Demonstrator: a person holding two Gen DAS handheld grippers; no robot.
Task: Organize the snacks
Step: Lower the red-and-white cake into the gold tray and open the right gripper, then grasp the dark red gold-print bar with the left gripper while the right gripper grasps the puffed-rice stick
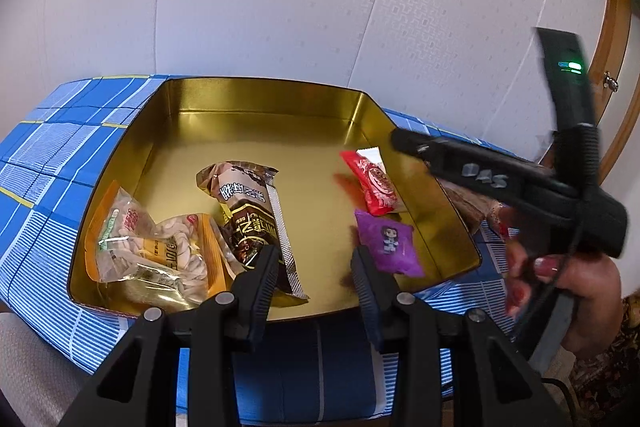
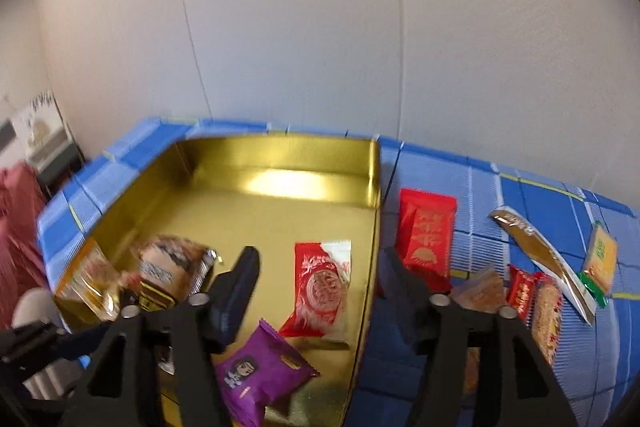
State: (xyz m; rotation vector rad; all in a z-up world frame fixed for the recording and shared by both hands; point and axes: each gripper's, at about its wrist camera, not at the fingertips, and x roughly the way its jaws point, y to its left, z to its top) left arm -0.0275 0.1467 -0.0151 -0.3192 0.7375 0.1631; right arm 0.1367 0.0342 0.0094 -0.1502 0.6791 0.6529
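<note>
A gold tin box [image 1: 256, 99] [image 2: 280, 155] sits on a blue checked cloth. In it lie an orange-edged clear bag [image 1: 148, 247], a brown chocolate pack [image 1: 252, 211], a red-white packet [image 1: 374, 183] [image 2: 322, 287] and a purple packet [image 1: 390, 243] [image 2: 260, 375]. My left gripper [image 1: 316, 271] is open and empty over the box's near edge. My right gripper [image 2: 320, 279] is open and empty above the box's right wall; its body shows in the left wrist view [image 1: 500, 179].
On the cloth right of the box lie a red packet [image 2: 428, 235], a gold-white wrapper [image 2: 540, 255], a yellow-green packet [image 2: 600, 263] and several small snacks [image 2: 532, 295]. A white wall stands behind. A wooden door frame [image 1: 612, 67] is at far right.
</note>
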